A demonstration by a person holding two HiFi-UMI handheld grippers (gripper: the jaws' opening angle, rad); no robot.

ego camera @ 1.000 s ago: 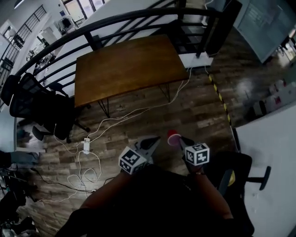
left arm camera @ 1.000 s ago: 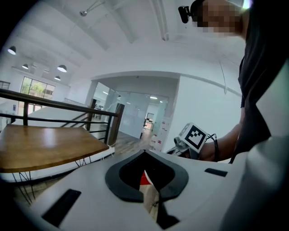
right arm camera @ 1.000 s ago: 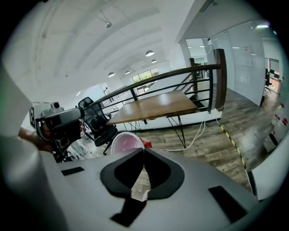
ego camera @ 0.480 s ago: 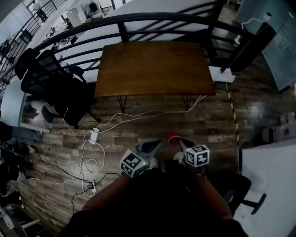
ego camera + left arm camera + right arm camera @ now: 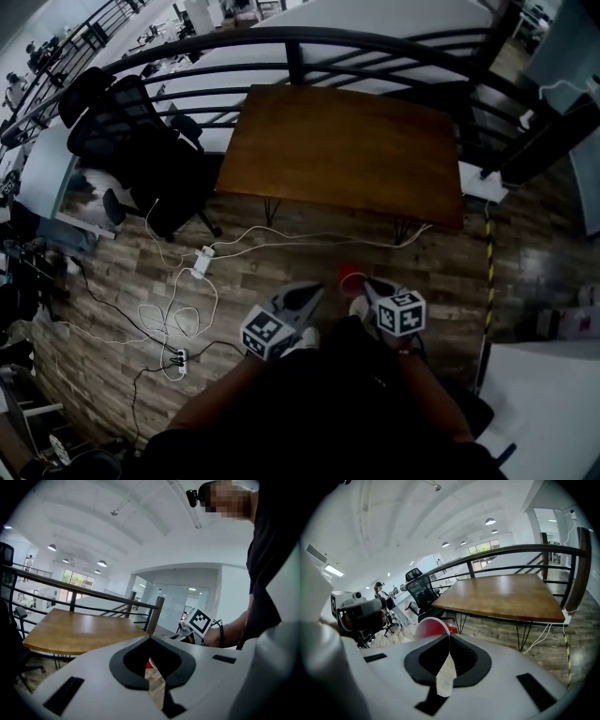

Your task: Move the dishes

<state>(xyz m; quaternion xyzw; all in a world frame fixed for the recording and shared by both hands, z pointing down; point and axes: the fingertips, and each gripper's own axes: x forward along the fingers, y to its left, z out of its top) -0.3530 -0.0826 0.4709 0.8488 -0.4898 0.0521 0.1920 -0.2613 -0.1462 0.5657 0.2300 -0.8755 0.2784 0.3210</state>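
1. Red dish (image 5: 349,277): held in the air over the wood floor (image 5: 281,246), near the counter (image 5: 347,150) but short of it and not touching it.
2. Grip on it: the right hand-held gripper (image 5: 449,636) has its jaws closed down on the dish's pale rim. In that gripper's own view the bowl of the dish sits just left of the tips.
3. Other side: the left hand-held gripper (image 5: 150,639) has its jaw tips together with nothing pinched. A red sliver shows through the slit below the tips. We read it as the same dish beyond, not as a second grip.
4. Counter top: bare wood in all three views, with no dish on it.
5. Progress, our judgement: the pickup is done and the dish is being carried. The set-down is not yet made. We assume the counter is the target, since the task line names no place.
6. We see no other dishes, so we cannot say how many are left.
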